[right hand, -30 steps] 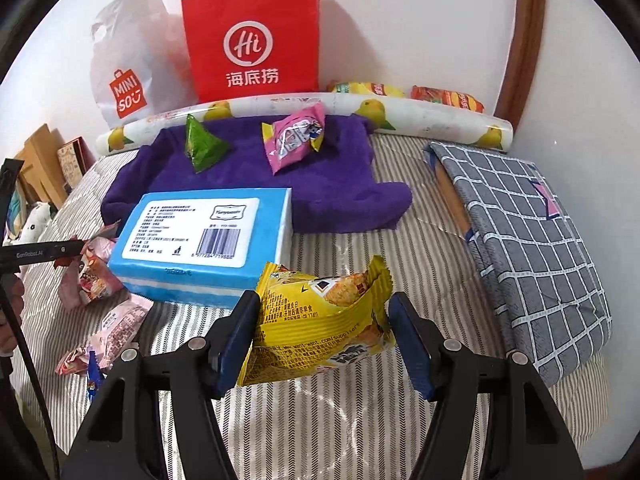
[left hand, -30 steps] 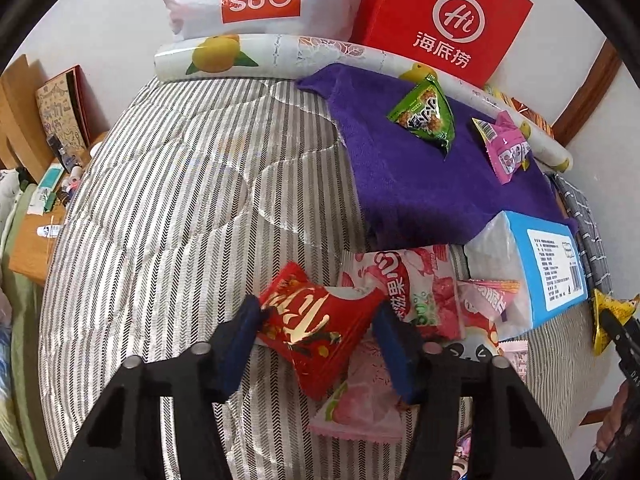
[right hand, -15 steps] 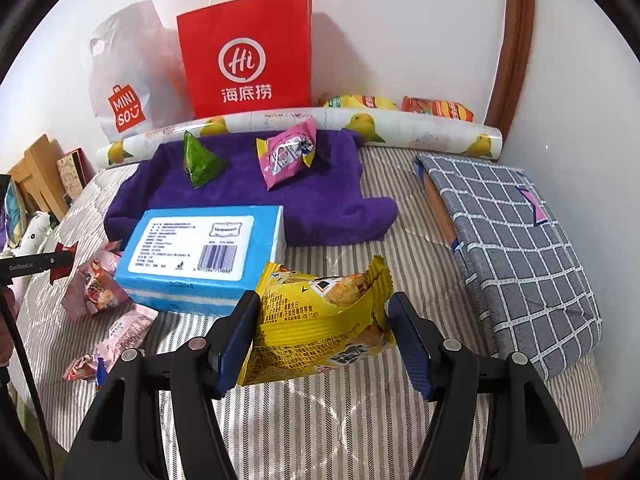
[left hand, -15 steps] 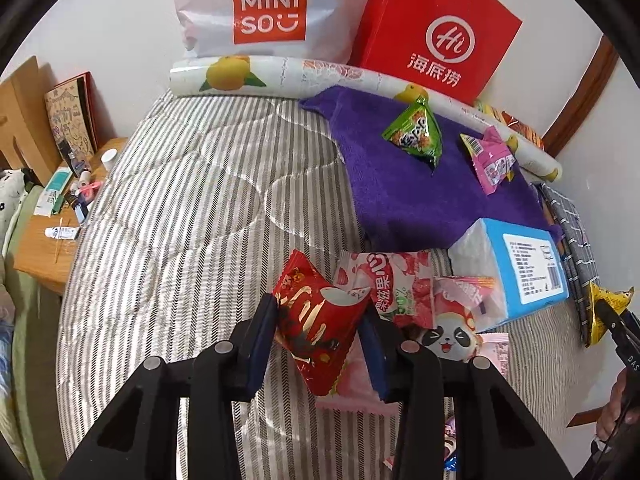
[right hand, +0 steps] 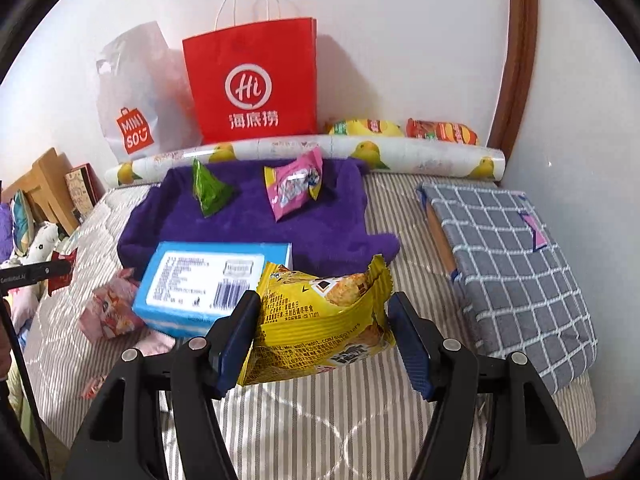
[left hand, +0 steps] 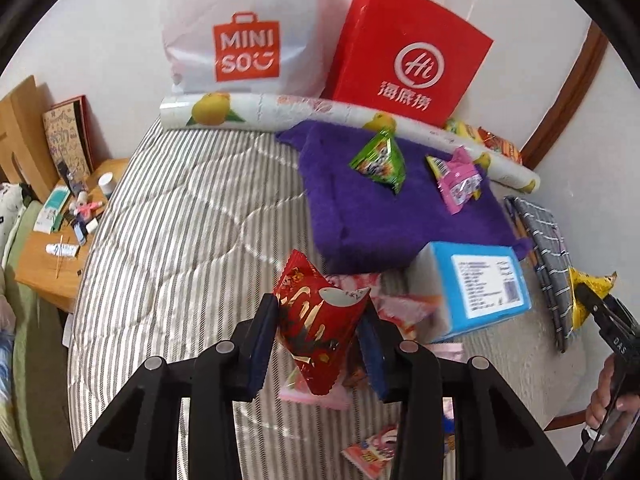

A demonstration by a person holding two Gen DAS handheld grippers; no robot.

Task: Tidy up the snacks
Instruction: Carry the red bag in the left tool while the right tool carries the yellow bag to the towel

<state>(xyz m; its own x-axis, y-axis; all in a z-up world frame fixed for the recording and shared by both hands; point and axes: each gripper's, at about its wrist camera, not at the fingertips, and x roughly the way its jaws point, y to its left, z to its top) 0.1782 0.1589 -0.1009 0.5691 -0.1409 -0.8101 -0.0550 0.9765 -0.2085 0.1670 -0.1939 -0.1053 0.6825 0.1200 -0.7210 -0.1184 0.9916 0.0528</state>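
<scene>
The left gripper holds a red snack packet pinched between its fingers above the striped bed. The right gripper clamps a yellow snack packet near the blue tissue box.

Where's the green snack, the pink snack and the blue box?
green snack (right hand: 210, 192), right wrist view, middle of its wrapper
pink snack (right hand: 294, 188), right wrist view, middle of the packet
blue box (right hand: 208, 276), right wrist view, white label on its top face
</scene>
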